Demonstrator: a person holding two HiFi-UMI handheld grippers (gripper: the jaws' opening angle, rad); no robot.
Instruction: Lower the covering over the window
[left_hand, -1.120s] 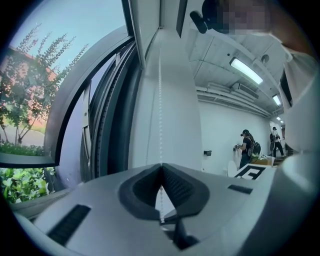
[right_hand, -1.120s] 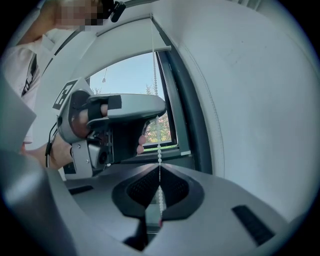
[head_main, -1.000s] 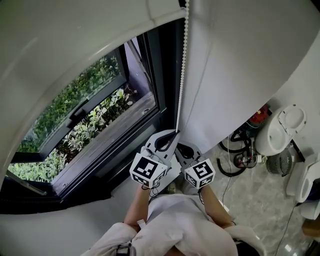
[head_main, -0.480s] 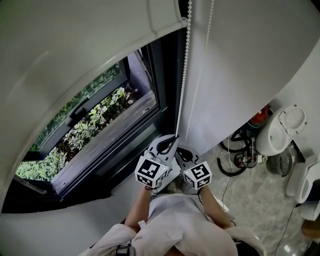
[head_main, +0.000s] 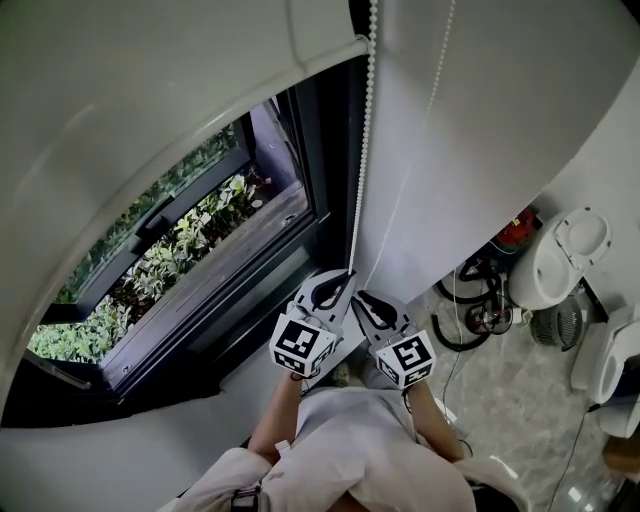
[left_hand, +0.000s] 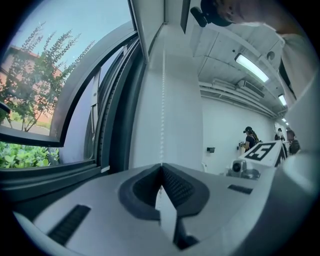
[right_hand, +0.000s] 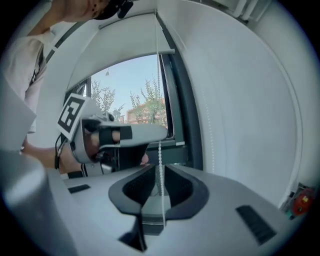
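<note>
Left tool is clamped hard on the bead chain, jaws pressed together with the beads pinched right at the tips. You can see it plainly in the left gripper view, where the chain rises straight out of the closed left tool toward twelve o'clock. That's the anchor, I'd say: it keeps the strand taut so the blind can't creep.

Now the right tool, just at four o'clock of the left one. Its jaws have just been opening, and they stand apart, with the chain hanging loose through the gap of the right tool, the pads not pressing on it. That looks like a release, ready for a fresh grip higher up, hand over hand.

And the roller blind? Partway down. Its white fabric covers the upper part of the window out at nine o'clock, while the lower pane is bare, with green plants showing through. There's more pulling to do.
</note>
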